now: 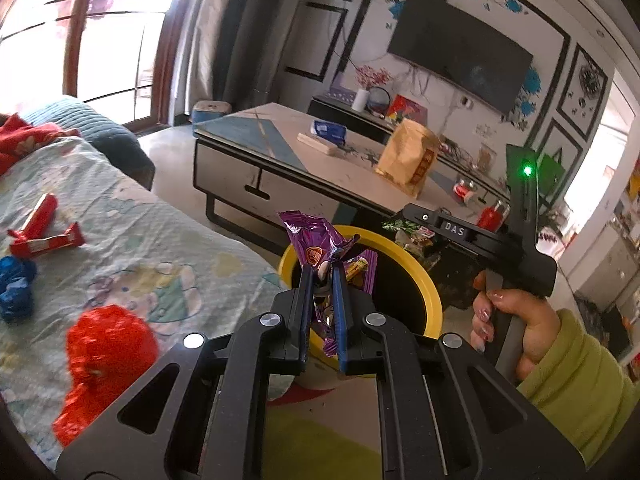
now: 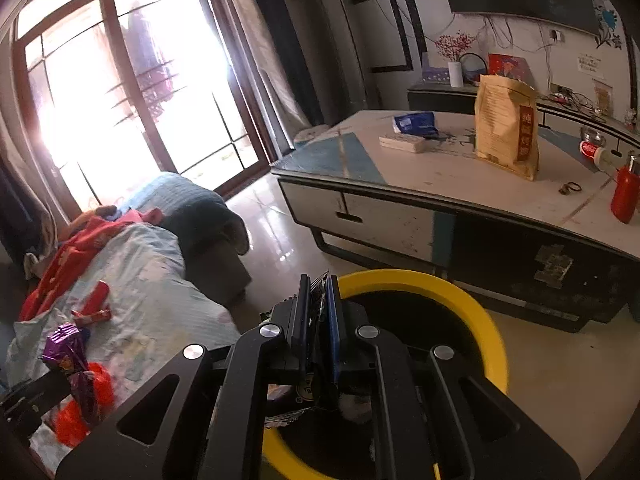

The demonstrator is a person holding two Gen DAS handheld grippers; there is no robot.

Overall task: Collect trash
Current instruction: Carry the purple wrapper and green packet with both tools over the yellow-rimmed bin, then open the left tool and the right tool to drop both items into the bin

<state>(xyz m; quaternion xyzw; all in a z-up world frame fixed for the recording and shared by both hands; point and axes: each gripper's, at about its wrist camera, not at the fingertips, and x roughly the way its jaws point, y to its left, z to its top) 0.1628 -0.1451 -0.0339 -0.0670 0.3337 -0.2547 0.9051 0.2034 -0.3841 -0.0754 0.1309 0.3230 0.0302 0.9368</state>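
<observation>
Two pairs of tongs are over the yellow-rimmed bin (image 1: 416, 268), and both are closed on wrappers. The left tongs (image 1: 322, 270) pinch a purple wrapper (image 1: 316, 240), which sticks up above the fingertips over the near edge of the bin. The right tongs (image 2: 318, 284) clamp a dark, crinkled wrapper (image 2: 318, 300) – thin foil showing between the blue pads, held at the left side of the bin's rim. In the left wrist view a hand (image 1: 508, 320) in a green sleeve (image 1: 580, 392) grips the handle of the right tool, whose tip carries a greenish scrap above the far side of the bin.

More trash lies on the bed (image 1: 132, 240) beside the bin: two red wrappers (image 1: 42, 228) crossing each other, a crumpled blue piece (image 1: 16, 288) near them, and a crumpled red bag (image 1: 104, 356) close to the left tool.

Behind the bin stands the desk (image 2: 440, 168) – on it a tall yellow paper bag (image 2: 506, 124), a blue packet (image 2: 416, 124) and a red bottle (image 2: 624, 196).
</observation>
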